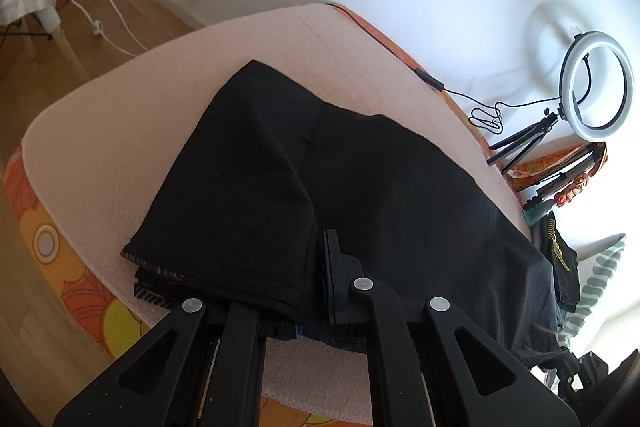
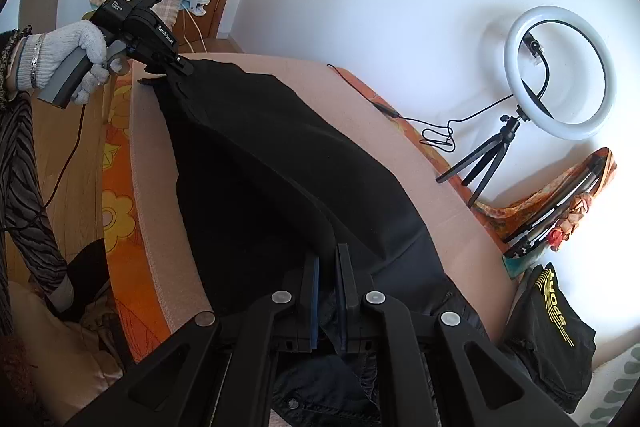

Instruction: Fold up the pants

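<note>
Black pants (image 1: pixel 320 163) lie across a pink padded table (image 1: pixel 160 75), folded lengthwise. My left gripper (image 1: pixel 316 267) is shut on the hem end of the pants; only its right finger shows, the left is under the cloth. In the right wrist view the left gripper (image 2: pixel 176 67) holds the far end of the pants (image 2: pixel 288 163) at the table's far corner, held by a gloved hand (image 2: pixel 76 43). My right gripper (image 2: pixel 328 287) is shut on a fold of the pants near the waist end, cloth pinched between its fingers.
A ring light on a tripod (image 2: pixel 556 75) stands at the table's right edge, its cable (image 2: pixel 436 135) trailing on the table. A black sport bag (image 2: pixel 552 339) lies at the right. An orange flowered cover (image 2: pixel 116 155) hangs at the table's left side. Wooden floor (image 1: pixel 100 11) lies beyond.
</note>
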Motion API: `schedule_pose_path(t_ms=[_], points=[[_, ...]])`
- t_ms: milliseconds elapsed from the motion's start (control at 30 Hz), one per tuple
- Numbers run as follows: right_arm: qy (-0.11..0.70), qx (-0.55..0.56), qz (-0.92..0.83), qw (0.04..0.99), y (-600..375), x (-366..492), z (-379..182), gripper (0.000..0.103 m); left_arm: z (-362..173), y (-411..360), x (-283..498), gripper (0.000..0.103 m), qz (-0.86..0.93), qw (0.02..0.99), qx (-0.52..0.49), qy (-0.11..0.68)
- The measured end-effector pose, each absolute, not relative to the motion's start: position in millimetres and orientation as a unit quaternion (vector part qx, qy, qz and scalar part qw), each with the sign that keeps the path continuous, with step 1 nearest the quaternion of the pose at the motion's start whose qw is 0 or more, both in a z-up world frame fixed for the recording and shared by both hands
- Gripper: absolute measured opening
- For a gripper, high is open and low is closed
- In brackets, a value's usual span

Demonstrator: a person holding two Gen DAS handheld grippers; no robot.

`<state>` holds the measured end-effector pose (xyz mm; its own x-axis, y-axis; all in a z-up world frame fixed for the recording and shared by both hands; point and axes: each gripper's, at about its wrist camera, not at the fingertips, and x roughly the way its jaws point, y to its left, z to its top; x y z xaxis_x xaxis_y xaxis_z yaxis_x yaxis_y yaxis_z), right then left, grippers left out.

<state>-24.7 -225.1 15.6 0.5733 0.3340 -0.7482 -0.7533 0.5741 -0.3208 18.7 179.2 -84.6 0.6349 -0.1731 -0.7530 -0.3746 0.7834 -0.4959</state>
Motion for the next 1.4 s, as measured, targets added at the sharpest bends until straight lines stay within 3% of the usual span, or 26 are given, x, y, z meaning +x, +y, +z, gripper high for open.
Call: schedule_pose_path(t_ms=[467, 567, 700, 867, 1133, 1400], points=[[0.376, -0.300, 0.324, 0.815, -219, -37, -18, 0.005, -75, 187, 6, 0.006, 0.088, 0.856, -0.262, 0.437], [0.390, -0.278, 0.324, 0.815, -223, -36, -20, 0.010, -74, 186, 3, 0.013, 0.092, 0.855, -0.243, 0.448], [0.406, -0.214, 0.341, 0.820, -239, -37, -7, 0.030, -76, 189, 5, 0.014, 0.094, 0.854, -0.230, 0.456], [0.405, -0.119, 0.300, 0.855, -291, -32, 23, 0.039, -72, 189, 0, 0.017, 0.097, 0.853, -0.225, 0.460], [0.475, 0.004, 0.146, 0.868, -398, 21, 11, 0.067, -42, 171, -11, 0.018, 0.082, 0.878, -0.196, 0.429], [0.549, 0.139, 0.121, 0.816, -451, 54, -47, 0.067, -12, 104, -1, 0.039, -0.005, 0.899, -0.125, 0.420]])
